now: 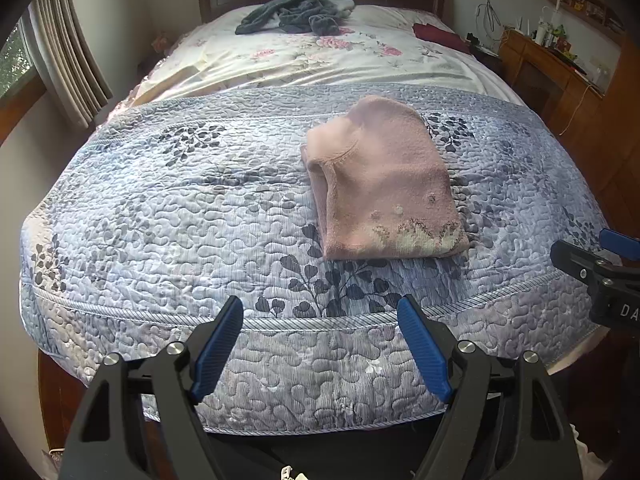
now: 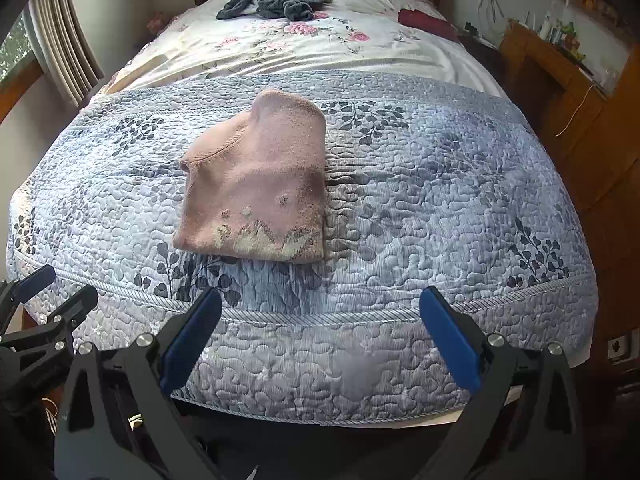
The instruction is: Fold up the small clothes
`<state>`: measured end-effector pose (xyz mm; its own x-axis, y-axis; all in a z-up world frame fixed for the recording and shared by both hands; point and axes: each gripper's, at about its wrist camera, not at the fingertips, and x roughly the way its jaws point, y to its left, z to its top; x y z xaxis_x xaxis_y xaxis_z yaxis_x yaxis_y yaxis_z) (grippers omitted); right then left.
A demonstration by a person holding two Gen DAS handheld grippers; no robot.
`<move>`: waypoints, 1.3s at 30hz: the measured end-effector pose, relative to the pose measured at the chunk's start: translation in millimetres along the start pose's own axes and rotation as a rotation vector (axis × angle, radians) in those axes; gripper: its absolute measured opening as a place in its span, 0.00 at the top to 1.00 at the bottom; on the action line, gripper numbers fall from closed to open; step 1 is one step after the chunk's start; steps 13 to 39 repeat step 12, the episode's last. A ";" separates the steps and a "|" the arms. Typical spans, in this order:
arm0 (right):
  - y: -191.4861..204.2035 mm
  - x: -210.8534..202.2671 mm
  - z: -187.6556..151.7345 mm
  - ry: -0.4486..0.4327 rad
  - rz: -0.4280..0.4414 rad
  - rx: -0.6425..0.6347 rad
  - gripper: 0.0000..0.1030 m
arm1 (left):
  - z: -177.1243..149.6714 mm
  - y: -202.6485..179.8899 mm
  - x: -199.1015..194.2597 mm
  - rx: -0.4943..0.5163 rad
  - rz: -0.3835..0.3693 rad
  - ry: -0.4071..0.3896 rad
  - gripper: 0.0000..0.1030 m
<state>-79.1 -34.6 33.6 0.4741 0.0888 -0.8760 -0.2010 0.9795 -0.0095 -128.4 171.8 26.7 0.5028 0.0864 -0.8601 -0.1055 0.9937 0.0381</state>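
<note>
**Pink garment folded on the quilt, both grippers held off**

A small dusty-pink fleece garment with a pale pattern along its near hem (image 1: 380, 184) lies folded into a compact, layered packet on the blue-grey quilted bedspread with leaf prints (image 1: 160, 208). It sits flat and squared, which suggests the fold is done or nearly so.

The left gripper (image 1: 320, 344) hangs at the foot of the bedspread with its blue-padded jaws spread wide and empty. The garment lies beyond them, well apart and a little to the right.

The right gripper (image 2: 320, 336) is likewise wide open, gripping nothing. The garment (image 2: 256, 184) lies beyond and to the left of its jaws.

A dark grey heap of clothes (image 1: 292, 12) waits further up the bed from the garment, probably the next work.
</note>
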 end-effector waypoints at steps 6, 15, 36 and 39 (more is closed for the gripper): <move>-1.1 1.1 0.2 0.012 -0.006 0.006 0.04 | 0.1 0.3 -0.3 -0.001 0.002 0.001 0.23; -4.3 2.3 0.8 0.018 -0.018 0.009 0.04 | -0.5 0.0 -1.7 0.003 0.013 -0.008 0.22; -4.3 2.3 0.8 0.018 -0.018 0.009 0.04 | -0.5 0.0 -1.7 0.003 0.013 -0.008 0.22; -4.3 2.3 0.8 0.018 -0.018 0.009 0.04 | -0.5 0.0 -1.7 0.003 0.013 -0.008 0.22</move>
